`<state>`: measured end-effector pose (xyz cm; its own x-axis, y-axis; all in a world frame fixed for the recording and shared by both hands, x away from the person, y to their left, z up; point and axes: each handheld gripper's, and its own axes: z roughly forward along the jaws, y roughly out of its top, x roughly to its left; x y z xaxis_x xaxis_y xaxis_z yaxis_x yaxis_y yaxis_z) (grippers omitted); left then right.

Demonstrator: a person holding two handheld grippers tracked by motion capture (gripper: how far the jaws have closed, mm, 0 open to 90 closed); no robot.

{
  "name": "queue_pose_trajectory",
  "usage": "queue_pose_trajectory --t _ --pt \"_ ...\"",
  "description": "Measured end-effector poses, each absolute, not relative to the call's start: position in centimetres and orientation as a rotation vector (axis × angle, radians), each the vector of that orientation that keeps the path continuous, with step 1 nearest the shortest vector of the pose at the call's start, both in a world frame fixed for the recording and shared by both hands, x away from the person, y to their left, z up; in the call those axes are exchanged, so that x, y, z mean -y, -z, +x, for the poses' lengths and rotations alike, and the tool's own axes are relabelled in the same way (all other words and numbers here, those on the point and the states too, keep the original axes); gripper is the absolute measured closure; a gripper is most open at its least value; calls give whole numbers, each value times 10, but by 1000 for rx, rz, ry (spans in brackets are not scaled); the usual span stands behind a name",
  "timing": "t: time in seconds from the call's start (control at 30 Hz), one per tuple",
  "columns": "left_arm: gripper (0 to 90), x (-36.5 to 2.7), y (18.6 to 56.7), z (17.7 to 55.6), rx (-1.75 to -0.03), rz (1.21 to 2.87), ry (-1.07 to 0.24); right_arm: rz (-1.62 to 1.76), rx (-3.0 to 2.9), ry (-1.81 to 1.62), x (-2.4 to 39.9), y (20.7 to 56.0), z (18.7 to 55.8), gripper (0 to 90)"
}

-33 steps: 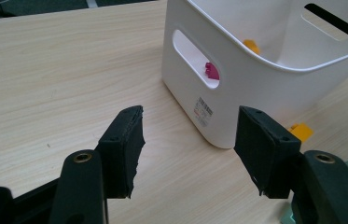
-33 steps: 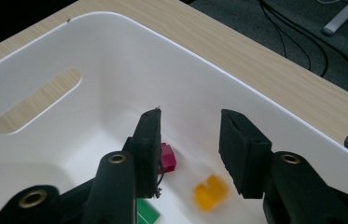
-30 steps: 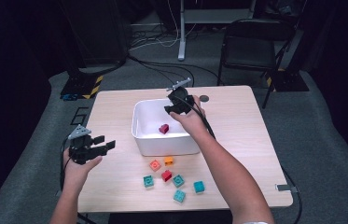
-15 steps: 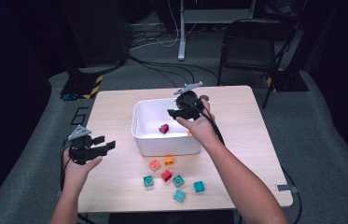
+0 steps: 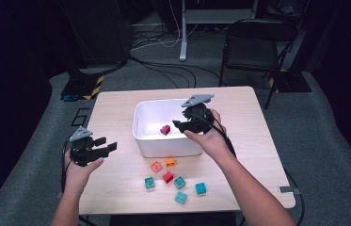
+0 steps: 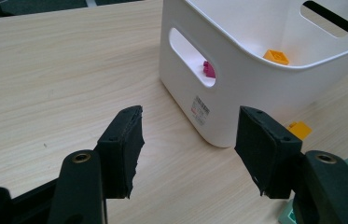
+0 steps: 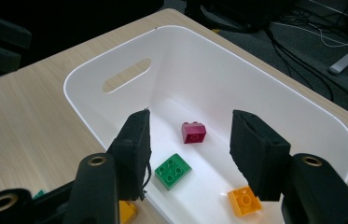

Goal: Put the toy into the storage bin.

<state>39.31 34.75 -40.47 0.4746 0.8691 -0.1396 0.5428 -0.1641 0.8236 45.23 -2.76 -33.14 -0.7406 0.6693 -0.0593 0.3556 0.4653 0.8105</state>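
Note:
A white bin (image 5: 141, 141) stands mid-table. In the right gripper view it holds a magenta brick (image 7: 193, 132), a green brick (image 7: 173, 171) and an orange brick (image 7: 244, 200). My right gripper (image 5: 182, 126) hovers over the bin's right side; its jaws (image 7: 188, 149) have just been opening and stand open, with nothing between them. My left gripper (image 5: 107, 145) rests low over the table left of the bin, open and empty (image 6: 188, 144), pointing at the bin's end wall (image 6: 218, 107). The magenta brick (image 6: 208, 69) shows through the handle slot.
Several loose bricks lie in front of the bin: an orange one (image 5: 170, 162), a red one (image 5: 167, 177), teal ones (image 5: 200, 188). A black chair (image 5: 253, 47) and cables stand beyond the table's far edge.
My right gripper has drawn back toward the person and a little right over the bin, and its jaws stand wider apart. The left gripper has not moved.

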Motion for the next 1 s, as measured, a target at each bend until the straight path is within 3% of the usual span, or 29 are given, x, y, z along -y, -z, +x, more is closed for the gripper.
queue_pose_trajectory --t 1.0 --pt "417 -348 405 395 -1187 1845 -473 788 -2304 -1142 56 381 383 480"
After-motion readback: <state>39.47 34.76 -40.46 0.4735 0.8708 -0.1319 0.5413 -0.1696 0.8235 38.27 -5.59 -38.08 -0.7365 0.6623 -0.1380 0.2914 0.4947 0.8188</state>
